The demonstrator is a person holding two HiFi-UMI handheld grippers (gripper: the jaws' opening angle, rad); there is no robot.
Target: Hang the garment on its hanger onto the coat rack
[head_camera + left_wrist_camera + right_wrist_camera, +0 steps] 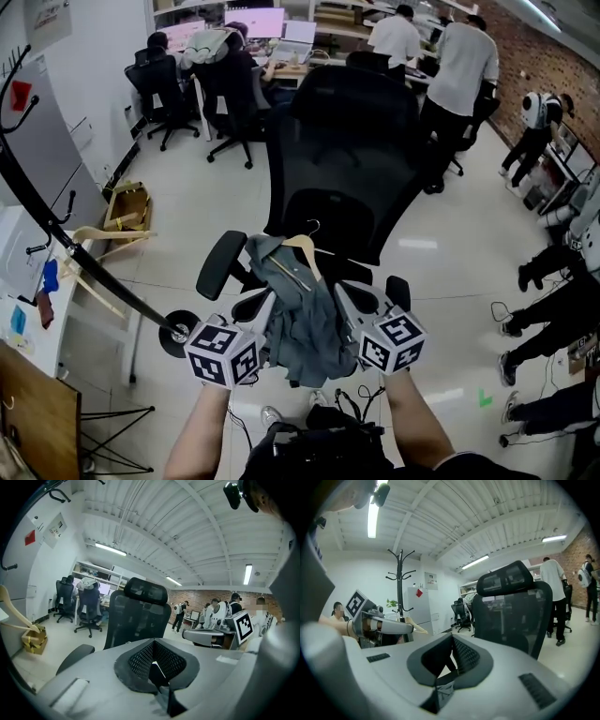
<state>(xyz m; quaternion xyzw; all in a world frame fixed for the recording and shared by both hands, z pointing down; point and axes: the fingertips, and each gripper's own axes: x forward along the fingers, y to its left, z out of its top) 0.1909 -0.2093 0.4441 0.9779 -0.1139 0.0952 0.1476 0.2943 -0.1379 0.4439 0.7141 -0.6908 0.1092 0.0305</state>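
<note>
A grey-green garment (pixel 305 323) hangs on a wooden hanger (pixel 302 247) between my two grippers, in front of a black office chair (pixel 352 141). The left gripper (pixel 258 323) sits at its left side and the right gripper (pixel 352 309) at its right. In the left gripper view the jaws (pixel 157 667) are closed with dark cloth (pixel 165 693) pinched low between them. The right gripper (pixel 450 660) is shut, with a fold of grey cloth (pixel 440 690) in its pads. The black coat rack (pixel 56 230) stands to the left, and its pole and hooks (pixel 399 583) show in the right gripper view.
A cardboard box (pixel 127 206) with spare wooden hangers (pixel 108 234) sits on the floor by the rack. A white cabinet (pixel 23 281) stands at far left. Several people and office chairs (pixel 164 80) fill the back and right of the room.
</note>
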